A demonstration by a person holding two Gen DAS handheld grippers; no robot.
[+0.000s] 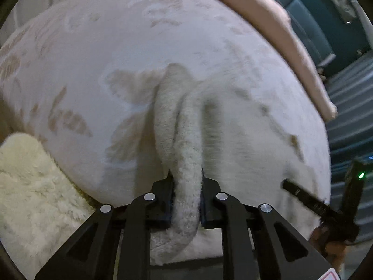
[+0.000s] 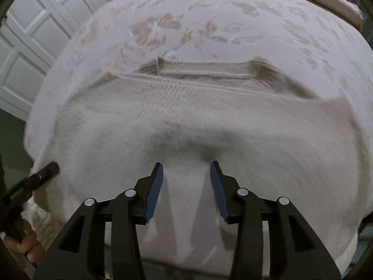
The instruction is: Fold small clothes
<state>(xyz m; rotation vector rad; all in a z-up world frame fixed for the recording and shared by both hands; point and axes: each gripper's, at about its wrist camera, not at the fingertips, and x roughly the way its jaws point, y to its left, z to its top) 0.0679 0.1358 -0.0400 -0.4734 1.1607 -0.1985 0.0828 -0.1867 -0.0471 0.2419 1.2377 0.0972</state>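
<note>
A: Why is the left gripper [image 1: 186, 186] squeezing that fuzzy bit of the white sweater [image 2: 198, 121]?

B: To lift it and fold it over, I think. The sweater lies flat on the flowery bed [image 2: 163, 28].

A: And the right gripper [image 2: 186, 175]?

B: It points down over the sweater, partway open, holding nothing. It's blurry, though.
</note>
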